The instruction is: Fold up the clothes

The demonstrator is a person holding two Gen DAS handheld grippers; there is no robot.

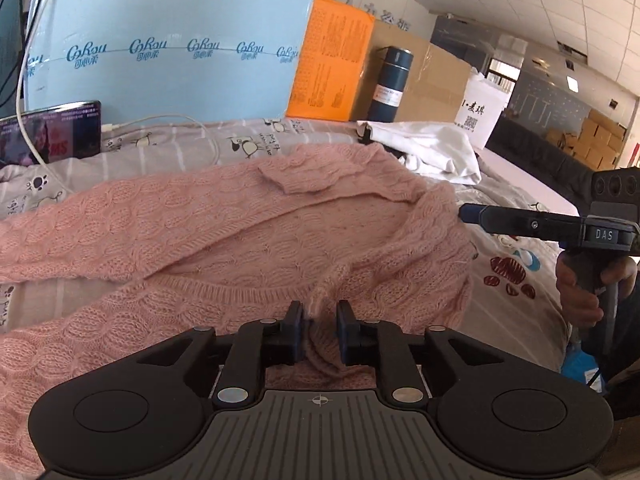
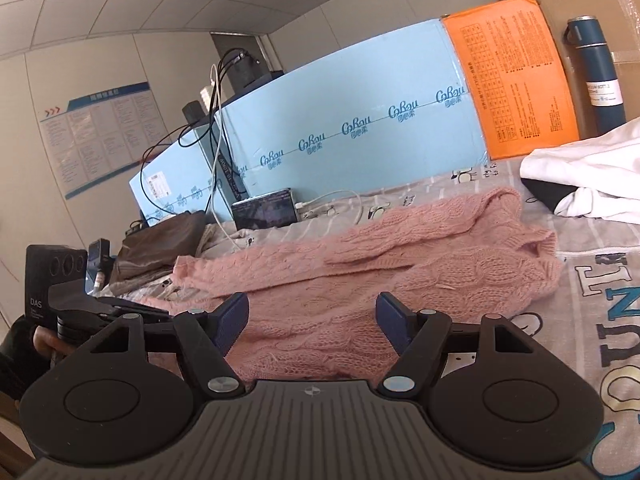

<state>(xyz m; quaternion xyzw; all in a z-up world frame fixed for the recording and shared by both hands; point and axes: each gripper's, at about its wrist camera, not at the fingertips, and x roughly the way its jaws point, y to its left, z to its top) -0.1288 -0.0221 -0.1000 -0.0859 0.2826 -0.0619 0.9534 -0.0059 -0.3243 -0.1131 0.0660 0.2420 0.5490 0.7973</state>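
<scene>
A pink cable-knit sweater [image 1: 248, 232] lies spread on the bed, partly folded, with one sleeve laid across its body. My left gripper [image 1: 319, 314] is shut on a pinched fold of the sweater's near edge. My right gripper [image 2: 313, 312] is open, its blue pads wide apart just above the sweater [image 2: 400, 264], holding nothing. In the left wrist view the right gripper [image 1: 464, 213] shows at the sweater's right side. In the right wrist view the left gripper's body [image 2: 100, 304] shows at the left.
The grey cartoon-print bedsheet [image 1: 516, 276] covers the bed. A white garment [image 1: 432, 144] lies at the far side. A phone [image 1: 52, 132] with a white cable, blue [image 1: 168, 40] and orange [image 1: 332, 64] boxes and a dark blue flask [image 1: 390, 84] stand behind.
</scene>
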